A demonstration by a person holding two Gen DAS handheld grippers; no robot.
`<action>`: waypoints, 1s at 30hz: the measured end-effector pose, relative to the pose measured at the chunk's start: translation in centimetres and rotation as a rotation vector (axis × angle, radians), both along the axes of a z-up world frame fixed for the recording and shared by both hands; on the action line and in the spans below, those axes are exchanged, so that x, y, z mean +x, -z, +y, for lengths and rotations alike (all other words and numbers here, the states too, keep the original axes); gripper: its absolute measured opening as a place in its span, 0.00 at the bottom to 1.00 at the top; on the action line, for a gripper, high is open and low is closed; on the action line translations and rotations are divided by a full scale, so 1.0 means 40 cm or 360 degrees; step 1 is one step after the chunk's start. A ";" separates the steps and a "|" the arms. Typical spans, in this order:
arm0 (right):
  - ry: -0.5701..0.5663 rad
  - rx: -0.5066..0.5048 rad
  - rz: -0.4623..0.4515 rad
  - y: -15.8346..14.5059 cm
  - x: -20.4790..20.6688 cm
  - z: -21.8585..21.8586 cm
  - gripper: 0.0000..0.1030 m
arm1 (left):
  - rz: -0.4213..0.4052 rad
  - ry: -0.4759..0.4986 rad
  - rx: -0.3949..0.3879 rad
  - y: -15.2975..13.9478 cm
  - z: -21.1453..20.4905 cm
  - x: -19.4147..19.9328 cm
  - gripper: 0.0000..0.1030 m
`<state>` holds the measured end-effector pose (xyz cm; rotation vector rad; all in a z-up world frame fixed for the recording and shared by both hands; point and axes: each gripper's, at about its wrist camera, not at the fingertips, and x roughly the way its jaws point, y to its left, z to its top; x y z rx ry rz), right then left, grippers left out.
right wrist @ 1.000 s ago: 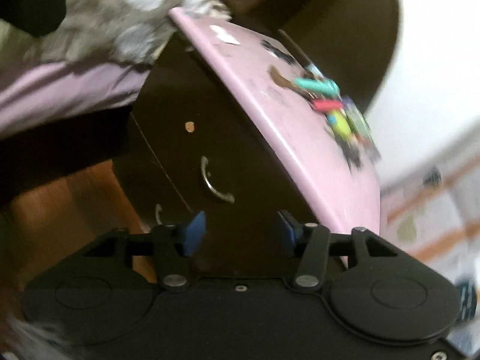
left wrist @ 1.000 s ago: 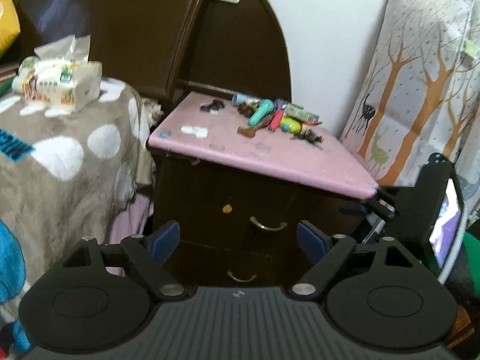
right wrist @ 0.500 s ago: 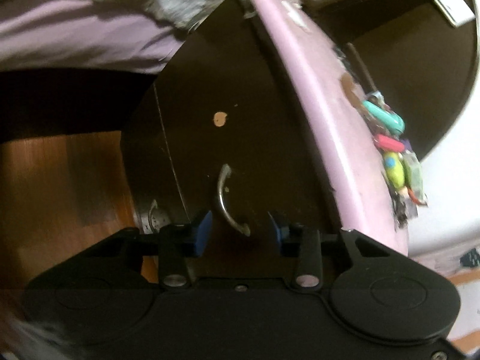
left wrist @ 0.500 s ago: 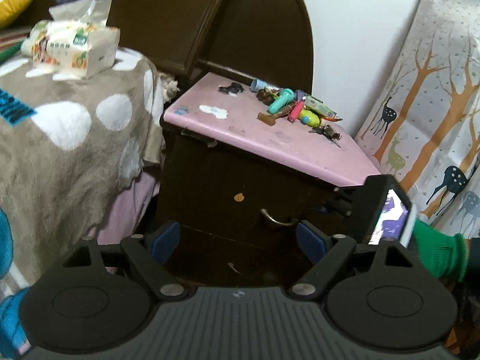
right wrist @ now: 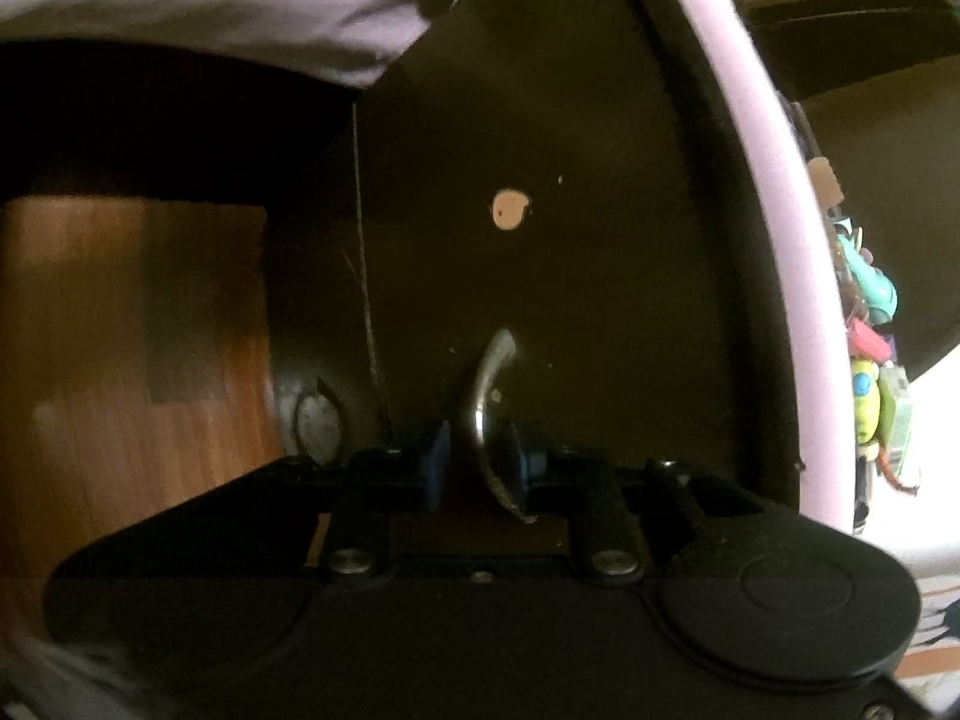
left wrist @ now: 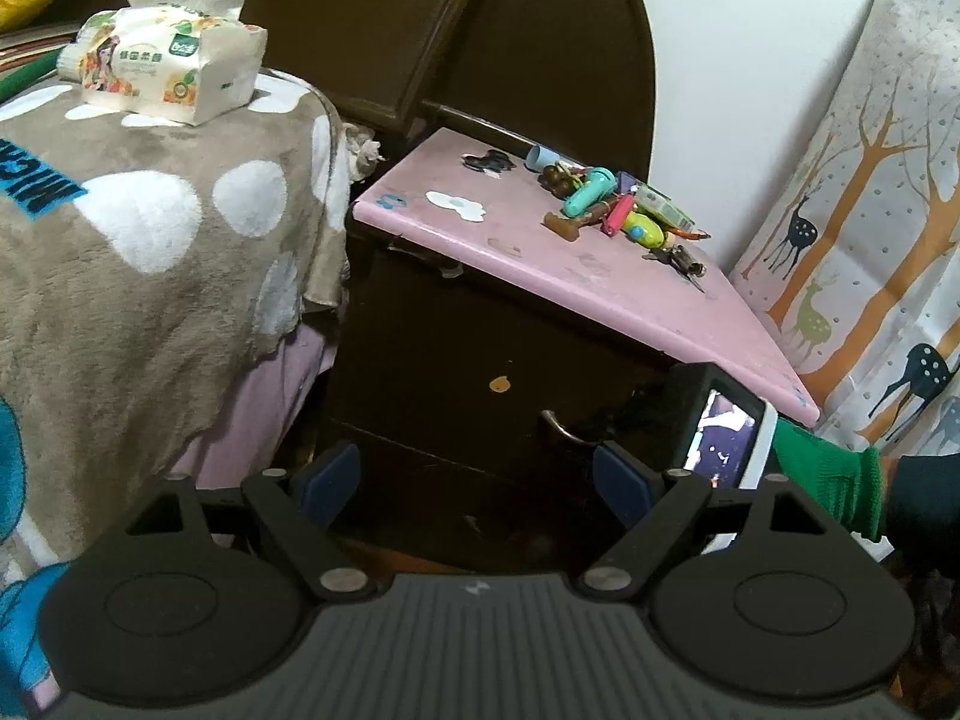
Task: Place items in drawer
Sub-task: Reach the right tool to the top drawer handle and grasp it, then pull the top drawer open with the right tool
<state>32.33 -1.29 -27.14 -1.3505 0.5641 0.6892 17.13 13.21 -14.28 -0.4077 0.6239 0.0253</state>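
Observation:
A dark nightstand with a pink top [left wrist: 606, 282] carries a heap of small items [left wrist: 618, 210]: a teal tube, a pink stick, a yellow-green toy, brown bits. Its upper drawer [left wrist: 456, 396] is shut and has a curved metal handle [right wrist: 489, 402]. My right gripper [right wrist: 477, 465], turned on its side, has its blue pads on either side of the handle, nearly closed on it. It also shows in the left wrist view [left wrist: 714, 432] at the handle. My left gripper [left wrist: 474, 477] is open and empty, held back from the drawer front.
A bed with a spotted grey blanket [left wrist: 138, 252] stands left of the nightstand, with a tissue pack [left wrist: 168, 72] on it. A tree-print curtain [left wrist: 852, 228] hangs at the right. A second drawer handle [right wrist: 318, 420] sits lower. Wooden floor [right wrist: 132, 348] lies below.
My right gripper has moved in to the upper drawer handle and narrowed its jaws around it. My left gripper has shifted slightly closer and to the left.

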 end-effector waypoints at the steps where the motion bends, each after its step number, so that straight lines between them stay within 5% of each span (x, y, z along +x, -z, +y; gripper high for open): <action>1: -0.0010 -0.0023 -0.0013 0.007 0.001 0.001 0.02 | 0.0001 -0.0001 -0.0001 0.000 0.001 -0.001 0.83; 9: 0.0029 -0.0105 0.0038 0.011 -0.003 0.023 0.15 | -0.0004 -0.0001 0.0012 -0.001 0.001 -0.003 0.83; 30: -0.0213 -0.0160 0.0448 -0.083 -0.177 -0.032 0.16 | -0.0042 -0.0014 0.0001 -0.011 0.010 -0.005 0.83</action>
